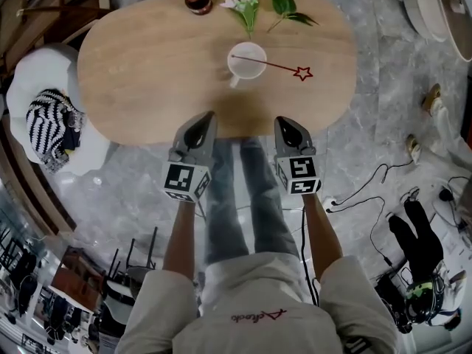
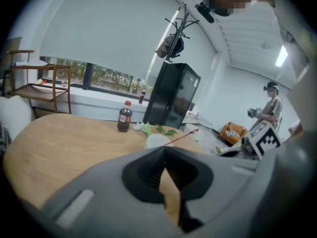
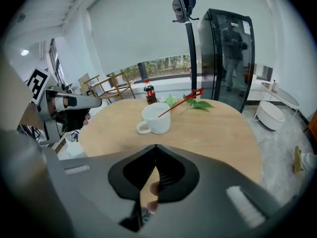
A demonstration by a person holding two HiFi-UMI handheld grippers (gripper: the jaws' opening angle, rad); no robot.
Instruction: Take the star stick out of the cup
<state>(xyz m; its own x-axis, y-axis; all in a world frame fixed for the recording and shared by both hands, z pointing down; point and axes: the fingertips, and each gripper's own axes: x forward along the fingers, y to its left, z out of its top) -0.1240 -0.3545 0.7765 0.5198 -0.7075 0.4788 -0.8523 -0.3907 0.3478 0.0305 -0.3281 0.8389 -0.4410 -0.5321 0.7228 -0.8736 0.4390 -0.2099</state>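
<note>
A white cup (image 1: 247,59) stands in the middle of the oval wooden table (image 1: 140,72). A thin red star stick (image 1: 284,68) leans out of the cup to the right, its star end resting low over the tabletop. The right gripper view shows the cup (image 3: 156,118) with its handle to the left and the stick (image 3: 185,99) rising to the right. In the left gripper view the cup (image 2: 157,141) just shows above the jaws. My left gripper (image 1: 206,118) and right gripper (image 1: 283,122) hover side by side at the table's near edge, short of the cup. Both are shut and hold nothing.
At the table's far edge are a cola bottle (image 1: 198,0), white flowers (image 1: 243,6) and green leaves (image 1: 291,9). A white chair with a striped cushion (image 1: 46,120) stands at the left. Cables (image 1: 369,190) lie on the floor at the right. A person with a headset (image 2: 271,105) stands in the room.
</note>
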